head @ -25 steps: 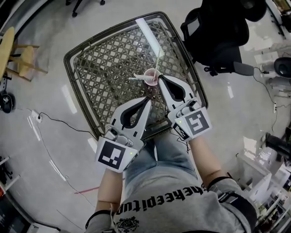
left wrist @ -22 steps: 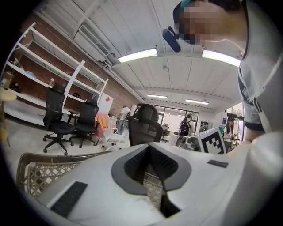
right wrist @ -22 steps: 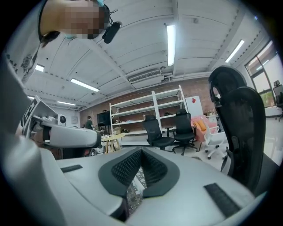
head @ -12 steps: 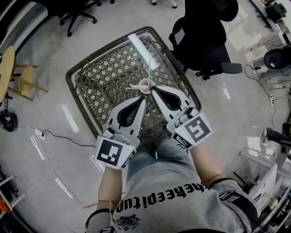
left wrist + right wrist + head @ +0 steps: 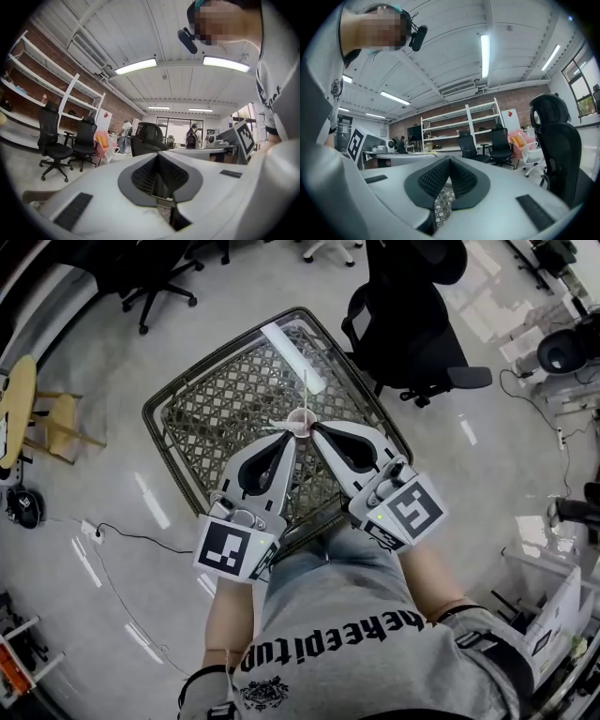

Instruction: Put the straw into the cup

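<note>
On the woven table [image 5: 214, 401], the head view shows the cup [image 5: 301, 419] with the straw [image 5: 306, 390] rising from it, the left gripper [image 5: 288, 434] and right gripper [image 5: 318, 430] flanking it. In the left gripper view the jaws meet, empty; the right gripper view shows the same

glossy grey floor [image 5: 94, 615], black office chairs [image 5: 403, 315] — brick wall [image 5: 520, 98], white shelves [image 5: 446, 124].

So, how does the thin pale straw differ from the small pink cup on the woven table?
The thin pale straw is long and narrow; the small pink cup is short and round. The straw stands up out of the cup; the cup rests on the woven table. They share one spot, near the table's middle.
</note>
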